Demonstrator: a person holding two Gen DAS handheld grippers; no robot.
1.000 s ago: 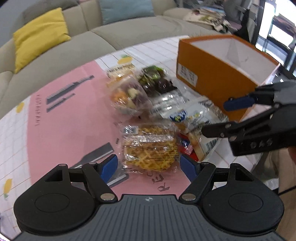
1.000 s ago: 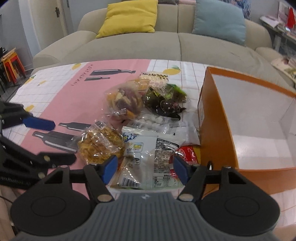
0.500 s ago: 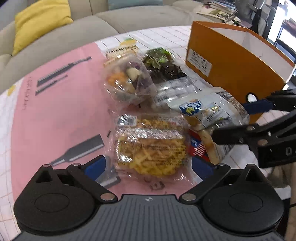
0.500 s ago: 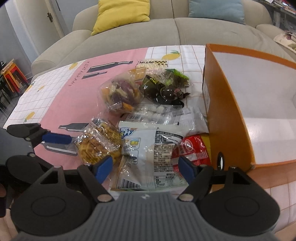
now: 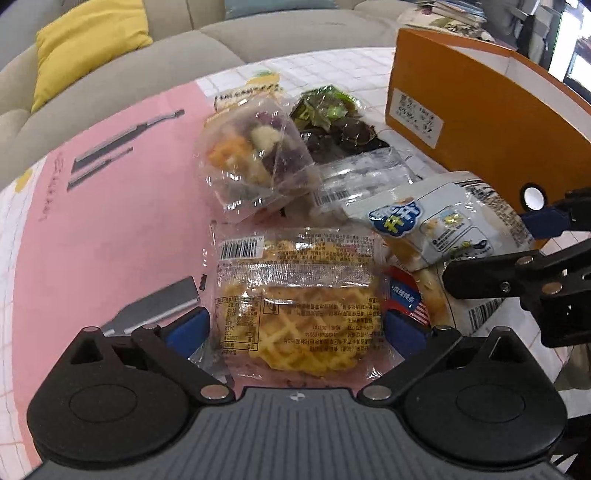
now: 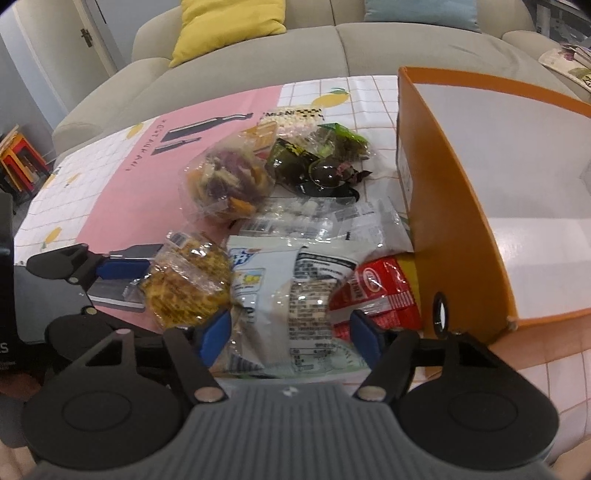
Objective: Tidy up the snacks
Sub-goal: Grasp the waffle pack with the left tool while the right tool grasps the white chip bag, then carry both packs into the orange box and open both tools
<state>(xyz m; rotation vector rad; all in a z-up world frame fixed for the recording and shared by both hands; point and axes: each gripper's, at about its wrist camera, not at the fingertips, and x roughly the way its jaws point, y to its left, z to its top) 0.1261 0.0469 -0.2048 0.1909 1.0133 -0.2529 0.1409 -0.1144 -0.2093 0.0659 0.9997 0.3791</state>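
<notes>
A: Report the state of the left gripper point(image 5: 297, 326).

B: Its jaws stand wide apart, having just opened further. The waffle packet point(image 5: 299, 299) lies flat on the pink panel of the tablecloth point(image 5: 110, 236), between the two blue pads point(image 5: 186, 328). The pads flank the packet near its two sides; they do not clamp it.

A: Report the right gripper point(image 6: 291, 332).

B: Its jaws have just been closing. The white-and-blue snack bag point(image 6: 295, 291) sits between the blue pads. The pads lie at the bag's edges; the bag looks pinched in between them, but whether they press it I cannot tell. In the left wrist view that bag's far end point(image 5: 439, 225) is tilted up off the pile.

A: Locate the remaining snacks.

B: All lie in one cluster near the middle of the table, just beside the orange box point(image 6: 458, 229). The red packet point(image 6: 380, 295) touches the box wall, partly under the white-and-blue bag. The clear packet with barcode labels point(image 6: 314, 221) lies beyond both. Further toward the far edge sit the mixed dried-fruit bag point(image 6: 229, 181), the dark green wrapped sweets point(image 6: 321, 162) and a checkered-label packet point(image 6: 291, 118).

A: Box condition?

B: Upright, top open, white interior visible, nothing seen inside. A sofa point(image 6: 295, 55) with a yellow cushion point(image 6: 229, 26) stands beyond the far edge.
</notes>
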